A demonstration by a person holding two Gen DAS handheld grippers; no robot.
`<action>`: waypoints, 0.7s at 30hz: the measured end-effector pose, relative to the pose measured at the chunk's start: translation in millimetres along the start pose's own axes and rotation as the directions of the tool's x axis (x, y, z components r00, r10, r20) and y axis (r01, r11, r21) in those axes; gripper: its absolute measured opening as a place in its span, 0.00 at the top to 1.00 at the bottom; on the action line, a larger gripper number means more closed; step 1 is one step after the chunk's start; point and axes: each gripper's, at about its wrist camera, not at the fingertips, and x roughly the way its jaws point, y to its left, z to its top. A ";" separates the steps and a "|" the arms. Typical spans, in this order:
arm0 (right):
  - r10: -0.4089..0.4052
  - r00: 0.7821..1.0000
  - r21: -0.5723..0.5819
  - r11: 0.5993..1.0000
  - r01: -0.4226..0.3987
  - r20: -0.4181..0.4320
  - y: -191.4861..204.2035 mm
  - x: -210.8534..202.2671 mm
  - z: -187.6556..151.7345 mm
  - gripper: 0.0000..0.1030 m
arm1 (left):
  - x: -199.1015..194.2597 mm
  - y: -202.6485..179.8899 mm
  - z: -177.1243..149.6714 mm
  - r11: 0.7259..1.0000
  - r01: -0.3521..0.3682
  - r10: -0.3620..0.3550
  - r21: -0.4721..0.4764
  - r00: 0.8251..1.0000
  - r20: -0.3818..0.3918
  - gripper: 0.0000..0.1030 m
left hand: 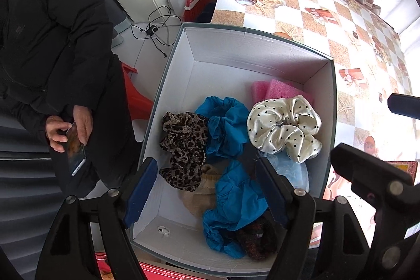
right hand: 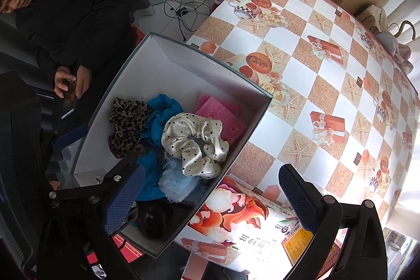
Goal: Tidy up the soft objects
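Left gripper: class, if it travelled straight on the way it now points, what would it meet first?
Probably the blue fabric piece lying in the white box, between the open left gripper's fingers; depth is uncertain.

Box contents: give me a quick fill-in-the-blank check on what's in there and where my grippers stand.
1. The polka-dot scrunchie lies partly on the pink ____.
2. The leopard scrunchie lies inside the ____.
3. The fingers of the left gripper hang over the box and hold ____.
4. The jaws of the right gripper stand ____.

Missing words: sponge; box; nothing; open
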 end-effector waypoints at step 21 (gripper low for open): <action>0.020 1.000 0.019 1.000 -0.019 -0.002 2.7 -5.2 -11.9 0.01 | -4.2 2.2 -19.9 0.999 0.049 -0.049 -0.012 0.999 -0.002 0.22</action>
